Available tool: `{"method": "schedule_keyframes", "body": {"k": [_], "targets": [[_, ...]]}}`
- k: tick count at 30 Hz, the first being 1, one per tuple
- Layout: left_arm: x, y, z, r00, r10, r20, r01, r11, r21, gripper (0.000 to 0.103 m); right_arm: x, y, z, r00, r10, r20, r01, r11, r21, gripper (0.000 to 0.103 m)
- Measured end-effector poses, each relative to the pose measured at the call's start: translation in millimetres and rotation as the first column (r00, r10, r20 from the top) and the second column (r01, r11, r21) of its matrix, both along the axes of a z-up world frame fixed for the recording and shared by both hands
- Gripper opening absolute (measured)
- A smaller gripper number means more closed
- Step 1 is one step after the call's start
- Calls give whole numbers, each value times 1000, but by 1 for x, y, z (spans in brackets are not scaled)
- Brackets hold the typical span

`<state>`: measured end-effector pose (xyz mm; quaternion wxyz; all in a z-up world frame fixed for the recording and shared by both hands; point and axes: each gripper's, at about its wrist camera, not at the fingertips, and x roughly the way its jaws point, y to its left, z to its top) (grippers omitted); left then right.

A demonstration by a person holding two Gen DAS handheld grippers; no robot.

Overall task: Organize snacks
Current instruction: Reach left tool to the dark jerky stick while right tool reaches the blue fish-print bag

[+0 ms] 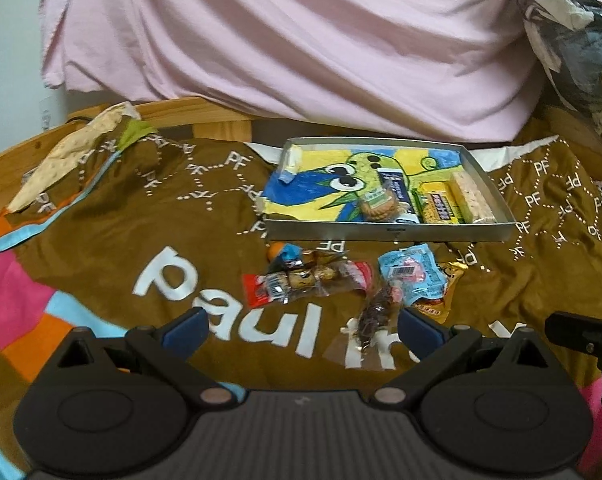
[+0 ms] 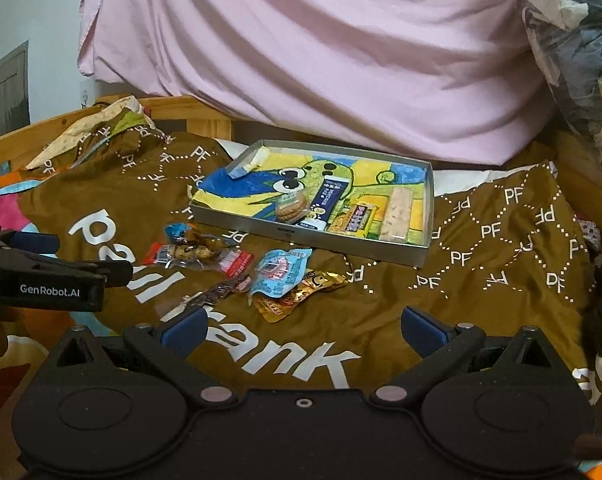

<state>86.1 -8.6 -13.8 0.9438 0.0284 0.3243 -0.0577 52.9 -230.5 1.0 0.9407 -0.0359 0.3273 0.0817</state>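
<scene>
A shallow grey tray (image 1: 389, 233) (image 2: 301, 238) with a cartoon lining lies on the brown cloth. In it lie a round biscuit pack (image 1: 377, 205) (image 2: 290, 206), a dark blue bar (image 2: 329, 196), a yellow packet (image 1: 437, 204) (image 2: 357, 218) and a pale bar (image 1: 471, 198) (image 2: 397, 212). Loose snacks lie in front of the tray: a red-ended cookie pack (image 1: 307, 282) (image 2: 199, 254), a light blue packet (image 1: 411, 276) (image 2: 279, 272), a gold packet (image 2: 301, 296) and a dark clear-wrapped piece (image 1: 375, 318) (image 2: 217, 294). My left gripper (image 1: 301, 326) is open just short of them. My right gripper (image 2: 301, 326) is open, nothing between its fingers.
A brown printed cloth (image 1: 101, 240) (image 2: 501, 280) covers the surface. A pink sheet (image 1: 301, 40) hangs behind the tray. A wooden rail (image 1: 181, 112) runs along the back left. A patterned bundle (image 1: 573, 40) sits at the far right.
</scene>
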Motion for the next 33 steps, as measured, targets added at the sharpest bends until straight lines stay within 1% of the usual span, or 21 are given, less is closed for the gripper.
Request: {"method": "schedule_keyframes", "body": {"k": [7,12,16,20,23,25,26,29,32,33], "targets": [[24,-13,-18,997,-76,-12,76,997,-1,103,30,-10,-14,999,49,-13,-49,999,-17,102],[41,-22,-33,987,-158,-22,159,987,6,103,56,-18,-28,996,81,-22,-81,997,-6,102],[58,-28,-45,975,-216,-48,217,976,22,103,78,-25,-41,994,103,-41,-101,994,34,102],[75,-30,-58,962,-257,-89,260,965,22,103,98,-26,-52,990,130,-55,-125,988,86,102],[82,-27,-66,945,-314,-92,315,949,-3,102,113,-22,-57,983,173,-55,-164,978,129,93],[86,-23,-70,936,-337,-100,337,941,-25,100,121,-15,-60,980,195,-41,-188,973,131,86],[88,-21,-71,934,-343,-99,341,939,-41,99,124,-12,-62,979,203,-34,-197,972,127,85],[93,-17,-71,929,-353,-108,345,934,-92,93,136,-3,-70,973,225,-41,-219,968,121,81],[97,-17,-72,920,-374,-118,359,924,-129,83,151,1,-80,974,218,-68,-208,969,133,76],[98,-19,-72,916,-382,-122,366,921,-135,79,155,2,-83,974,215,-78,-203,970,136,73]]}}
